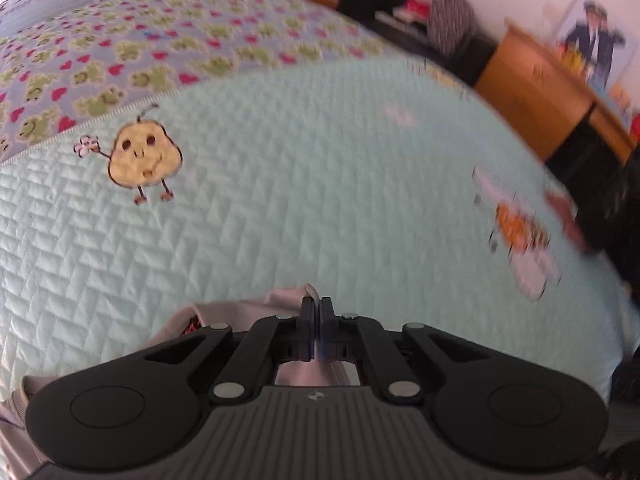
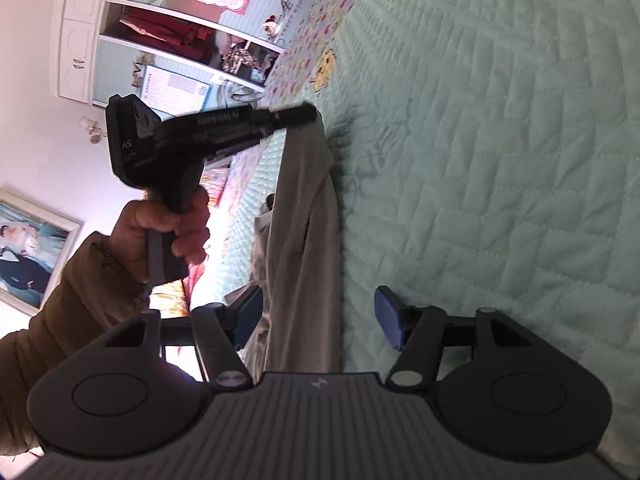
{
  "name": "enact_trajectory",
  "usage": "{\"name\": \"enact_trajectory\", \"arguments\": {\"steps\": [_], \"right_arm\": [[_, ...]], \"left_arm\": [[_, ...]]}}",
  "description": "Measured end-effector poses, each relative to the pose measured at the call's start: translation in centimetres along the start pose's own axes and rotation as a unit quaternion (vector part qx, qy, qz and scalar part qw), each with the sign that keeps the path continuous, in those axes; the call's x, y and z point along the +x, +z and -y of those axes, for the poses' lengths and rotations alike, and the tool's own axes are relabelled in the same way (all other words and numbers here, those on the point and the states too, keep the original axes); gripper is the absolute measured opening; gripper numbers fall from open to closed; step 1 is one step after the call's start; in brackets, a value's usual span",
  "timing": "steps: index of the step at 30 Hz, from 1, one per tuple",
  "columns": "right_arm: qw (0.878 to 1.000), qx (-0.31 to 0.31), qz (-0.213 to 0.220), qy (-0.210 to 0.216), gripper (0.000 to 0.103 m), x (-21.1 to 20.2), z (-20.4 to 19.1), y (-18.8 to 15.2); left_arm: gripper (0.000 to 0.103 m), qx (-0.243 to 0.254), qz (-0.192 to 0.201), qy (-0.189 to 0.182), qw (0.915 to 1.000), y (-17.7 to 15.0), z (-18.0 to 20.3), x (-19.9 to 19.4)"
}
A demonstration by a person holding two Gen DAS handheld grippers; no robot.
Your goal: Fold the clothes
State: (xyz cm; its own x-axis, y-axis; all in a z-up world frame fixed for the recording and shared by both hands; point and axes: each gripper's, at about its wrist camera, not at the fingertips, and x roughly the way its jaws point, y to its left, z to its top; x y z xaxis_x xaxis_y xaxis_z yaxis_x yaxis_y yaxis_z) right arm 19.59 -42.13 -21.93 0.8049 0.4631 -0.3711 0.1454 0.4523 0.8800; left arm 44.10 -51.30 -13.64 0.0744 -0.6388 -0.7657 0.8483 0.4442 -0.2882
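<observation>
A pale grey garment (image 2: 304, 220) hangs as a long bunched strip over the mint quilted bedspread (image 2: 500, 200). My left gripper (image 1: 317, 304) is shut on a fold of the garment (image 1: 240, 312), and a tip of cloth pokes out above its closed fingers. In the right wrist view a person's hand (image 2: 176, 228) in a brown sleeve holds that left gripper (image 2: 310, 114), pinching the strip's top end. My right gripper (image 2: 319, 300) stands open near the strip's lower part. The cloth passes between its blue pads (image 2: 390, 320) and close to the left one, without being pressed.
The bedspread (image 1: 320, 180) carries a yellow chick figure (image 1: 142, 158) and a blurred orange-and-white patch (image 1: 520, 236). A frog-and-heart quilt (image 1: 160, 52) lies beyond it. A wooden desk (image 1: 532, 84) stands to the right, and white shelves (image 2: 120, 40) and a framed picture (image 2: 28, 248) line the wall.
</observation>
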Motion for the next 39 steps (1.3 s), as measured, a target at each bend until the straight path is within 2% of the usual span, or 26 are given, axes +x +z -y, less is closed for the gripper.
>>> {"name": "enact_trajectory", "arguments": {"steps": [3, 8, 11, 15, 17, 24, 25, 26, 31, 33, 34, 35, 39], "right_arm": [[1.000, 0.000, -0.011, 0.025, 0.065, 0.5, 0.3, -0.1], [0.997, 0.012, -0.022, 0.071, 0.064, 0.7, 1.2, -0.2], [0.997, 0.004, -0.028, 0.077, 0.058, 1.1, 1.4, -0.3], [0.997, -0.020, -0.045, 0.055, 0.048, 2.1, 0.9, 0.0], [0.998, -0.031, -0.045, 0.026, 0.034, 2.4, 0.8, -0.2], [0.998, -0.044, -0.049, 0.002, 0.034, 4.1, -0.3, 0.1], [0.998, -0.047, -0.051, -0.006, 0.022, 4.2, -0.5, 0.2], [0.997, -0.050, -0.050, -0.021, 0.000, 4.1, -0.5, 0.2], [0.997, -0.034, -0.038, -0.054, 0.000, 2.7, -0.4, -0.1], [0.998, -0.021, -0.036, -0.055, 0.000, 2.7, -0.2, -0.2], [0.998, -0.013, -0.035, -0.053, 0.000, 2.7, 0.0, -0.3], [0.998, -0.003, -0.033, -0.048, 0.000, 2.5, 0.3, -0.3], [0.998, 0.036, -0.030, -0.029, 0.000, 2.1, 1.3, -0.1]], "left_arm": [[0.001, -0.011, 0.010, -0.003, 0.9999, -0.2, -0.7, -0.3], [0.000, -0.044, 0.052, -0.029, 0.9972, -0.2, -2.0, -2.1], [0.000, -0.043, 0.060, -0.034, 0.9967, 0.0, -2.1, -2.4], [0.000, -0.042, 0.063, -0.040, 0.9964, -0.1, -1.8, -2.3], [0.000, -0.039, 0.070, -0.045, 0.9958, 0.0, -1.7, -2.4], [0.000, -0.039, 0.080, -0.047, 0.9949, 0.4, -1.8, -2.3], [0.000, -0.037, 0.076, -0.044, 0.9955, 0.3, -1.8, -2.0], [0.000, -0.033, 0.071, -0.040, 0.9961, 0.2, -1.8, -1.7], [0.003, -0.030, 0.047, -0.007, 0.9984, -0.1, -2.2, 0.1], [0.021, -0.038, 0.048, 0.005, 0.9981, -0.1, -2.4, 0.0], [0.041, -0.048, 0.056, 0.009, 0.9972, -0.1, -2.6, -0.7], [0.051, -0.058, 0.064, 0.013, 0.9962, -0.1, -2.9, -1.4], [0.059, -0.093, 0.077, 0.058, 0.9910, -0.7, -4.2, -4.8]]}}
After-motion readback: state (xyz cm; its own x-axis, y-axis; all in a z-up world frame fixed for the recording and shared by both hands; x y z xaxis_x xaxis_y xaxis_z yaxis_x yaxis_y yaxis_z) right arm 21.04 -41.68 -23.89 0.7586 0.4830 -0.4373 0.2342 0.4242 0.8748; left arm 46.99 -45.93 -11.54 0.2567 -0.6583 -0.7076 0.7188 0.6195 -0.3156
